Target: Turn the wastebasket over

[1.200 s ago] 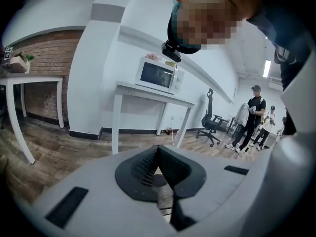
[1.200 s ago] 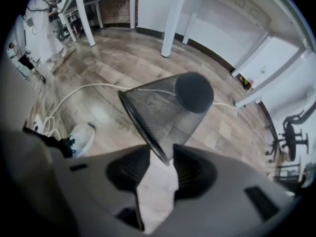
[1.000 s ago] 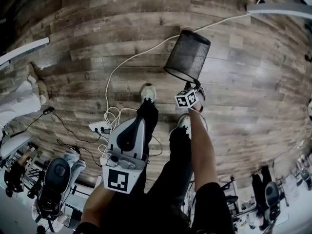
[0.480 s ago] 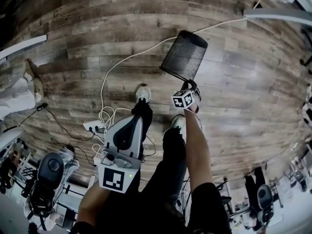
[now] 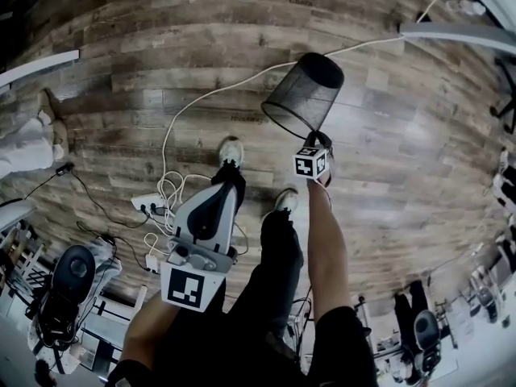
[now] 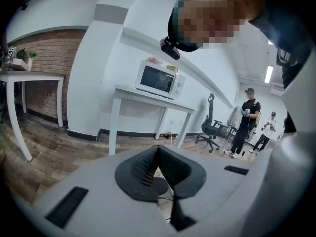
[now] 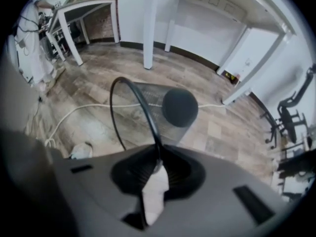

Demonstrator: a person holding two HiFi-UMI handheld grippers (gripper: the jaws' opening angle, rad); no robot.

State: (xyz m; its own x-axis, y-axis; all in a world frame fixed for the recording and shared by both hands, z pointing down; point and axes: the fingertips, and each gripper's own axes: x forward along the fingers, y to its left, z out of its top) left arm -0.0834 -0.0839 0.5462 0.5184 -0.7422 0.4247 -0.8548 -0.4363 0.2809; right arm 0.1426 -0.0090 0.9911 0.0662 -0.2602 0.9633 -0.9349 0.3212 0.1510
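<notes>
The black mesh wastebasket [image 5: 305, 95] hangs tilted over the wood floor, its solid base [image 7: 180, 106] pointing away and its open rim [image 7: 129, 90] toward me. My right gripper [image 5: 319, 141] points steeply down, and its jaws have just been closing on the near rim wire, which now runs between the pads [image 7: 158, 158]. My left gripper [image 5: 226, 190] is held near my legs, shut with nothing in it. In the left gripper view its jaws [image 6: 158, 154] meet and point out across the room.
A white cable [image 5: 201, 103] runs across the floor to a power strip [image 5: 149, 205] by my shoes [image 5: 231, 150]. White table legs [image 7: 148, 28] stand beyond the basket. A desk with a microwave [image 6: 159, 79], an office chair [image 6: 210, 127] and people [image 6: 247, 120] are farther off.
The right gripper has shut on the basket's rim and risen a little. The basket has tipped, its base now swung up and away. The left gripper has hardly moved.
</notes>
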